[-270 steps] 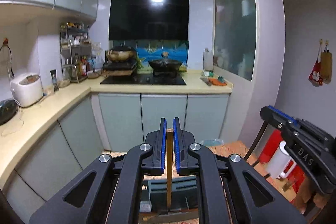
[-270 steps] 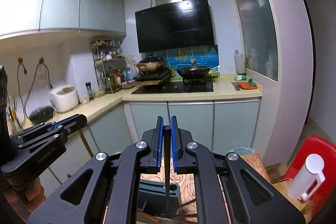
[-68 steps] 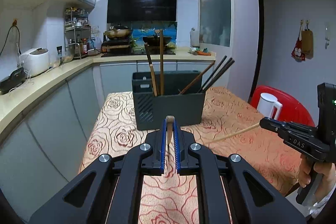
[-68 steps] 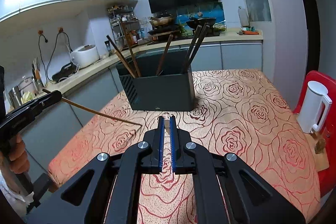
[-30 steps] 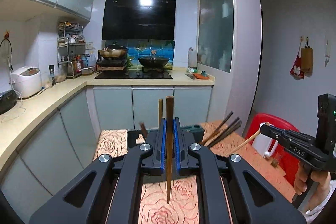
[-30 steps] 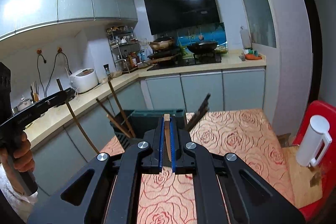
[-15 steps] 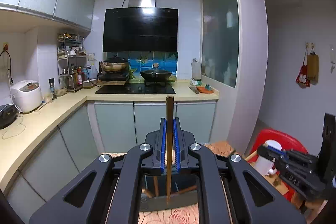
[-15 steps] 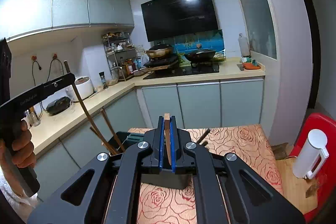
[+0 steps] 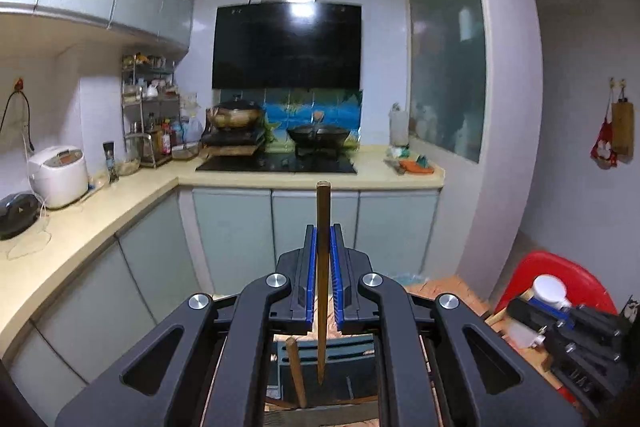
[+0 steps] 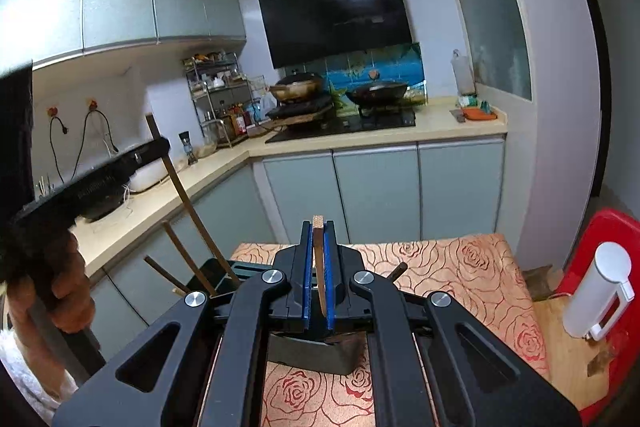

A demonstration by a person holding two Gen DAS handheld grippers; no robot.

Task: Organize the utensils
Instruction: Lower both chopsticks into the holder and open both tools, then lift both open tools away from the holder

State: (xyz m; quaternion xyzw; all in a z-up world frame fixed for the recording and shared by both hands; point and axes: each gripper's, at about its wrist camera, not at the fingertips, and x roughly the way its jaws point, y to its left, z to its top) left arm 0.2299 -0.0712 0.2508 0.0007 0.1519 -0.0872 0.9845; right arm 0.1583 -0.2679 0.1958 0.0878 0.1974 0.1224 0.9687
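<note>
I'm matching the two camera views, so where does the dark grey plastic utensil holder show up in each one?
Left wrist: dark grey plastic utensil holder bottom centre, behind the claw.
Right wrist: below the claw, bottom centre, on the rose-patterned cloth.
Shared landmark: black range hood.

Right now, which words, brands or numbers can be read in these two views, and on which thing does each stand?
Nothing can be read for certain.
Left gripper: a print on its side, blurred.
Range hood: small marks along the top of its glass, too small.
Bottles on the rack: labels too small.
</note>
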